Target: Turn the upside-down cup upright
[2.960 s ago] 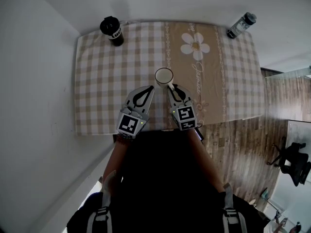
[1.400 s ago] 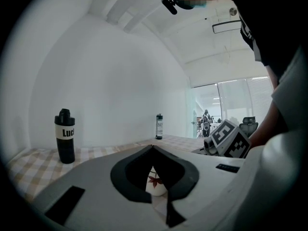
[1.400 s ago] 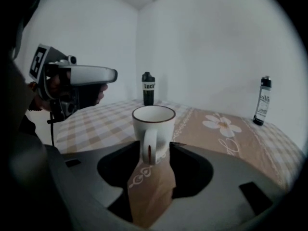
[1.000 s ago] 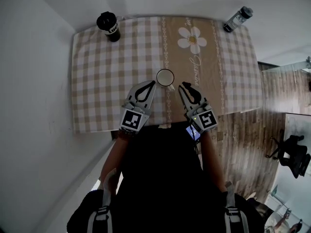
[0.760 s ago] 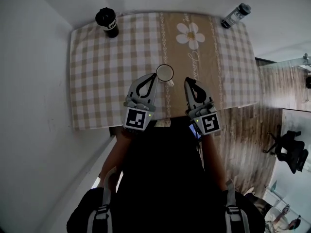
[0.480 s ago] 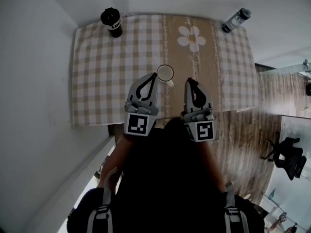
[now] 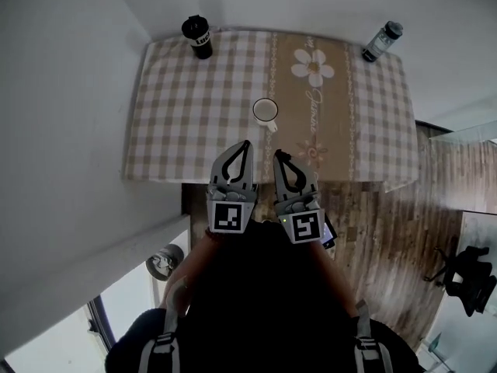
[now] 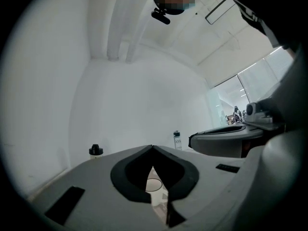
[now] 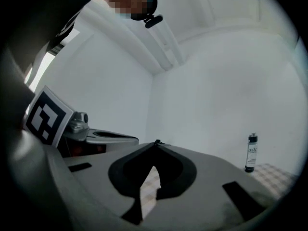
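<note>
Fingers pressed together on both sides, nothing pinched: left gripper (image 7: pixel 245 144) and right gripper (image 7: pixel 276 155) hang side by side, tips over the near part of the checked tablecloth (image 7: pixel 178 107). The cup (image 7: pixel 265 111) stands mouth-up on the cloth just ahead of both tips, touching neither, handle turned towards the grippers.

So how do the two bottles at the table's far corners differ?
The far-left bottle is dark and squat with a broad black lid; the far-right bottle is clear and slimmer with a small dark cap. Both stand upright beyond the cup.
</note>
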